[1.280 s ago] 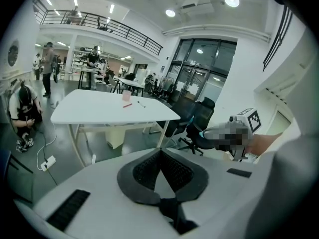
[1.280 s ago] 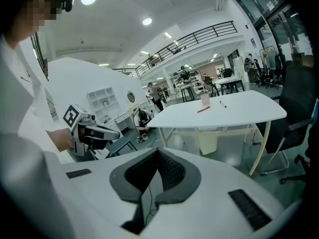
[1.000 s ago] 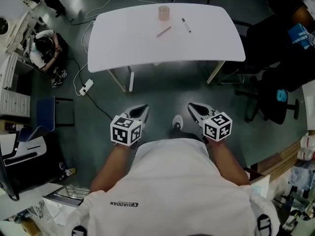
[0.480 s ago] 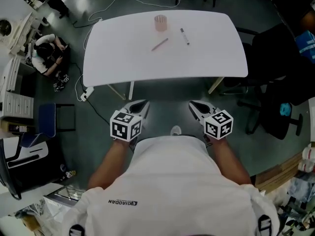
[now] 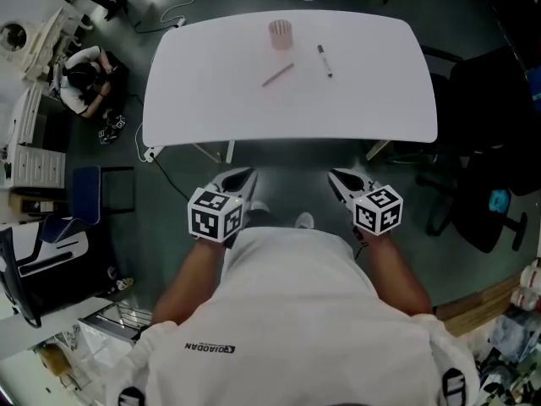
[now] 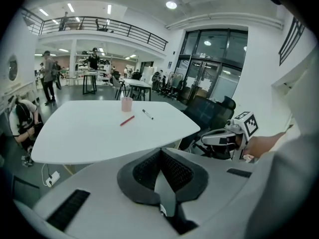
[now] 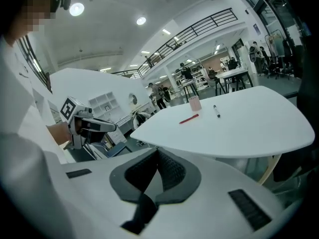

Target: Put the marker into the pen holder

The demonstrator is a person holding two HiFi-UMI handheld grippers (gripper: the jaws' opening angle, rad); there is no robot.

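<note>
You are holding both grippers low in front of your body, short of the near edge of the white table (image 5: pixel 220 100). The left gripper (image 5: pixel 241 178) is showing its ribbed pads (image 6: pixel 175 171) pressed together in its own view, with nothing between them. The right gripper (image 5: pixel 339 178) is likewise fully closed and carrying nothing. From the head view you are seeing only their patterned cubes and tips from above, so the closed pads are showing only in the gripper views.

The marker (image 5: pixel 324 60) is lying on the far part of the table, to the right of the pink pen holder (image 5: pixel 281 34) and apart from it. A red pen (image 5: pixel 277 75) is lying on your side of the holder, which is standing upright. The head view is laying out these three from above, while the gripper views are flattening them into a small cluster.

Each gripper view is catching the other gripper off to its side. Both are also taking in the hall beyond the table, with a railed balcony (image 6: pixel 99 26) and people (image 6: pixel 47 76) standing, which the head view is not reaching. Only the left gripper view is showing the glass doors (image 6: pixel 209 78).
</note>
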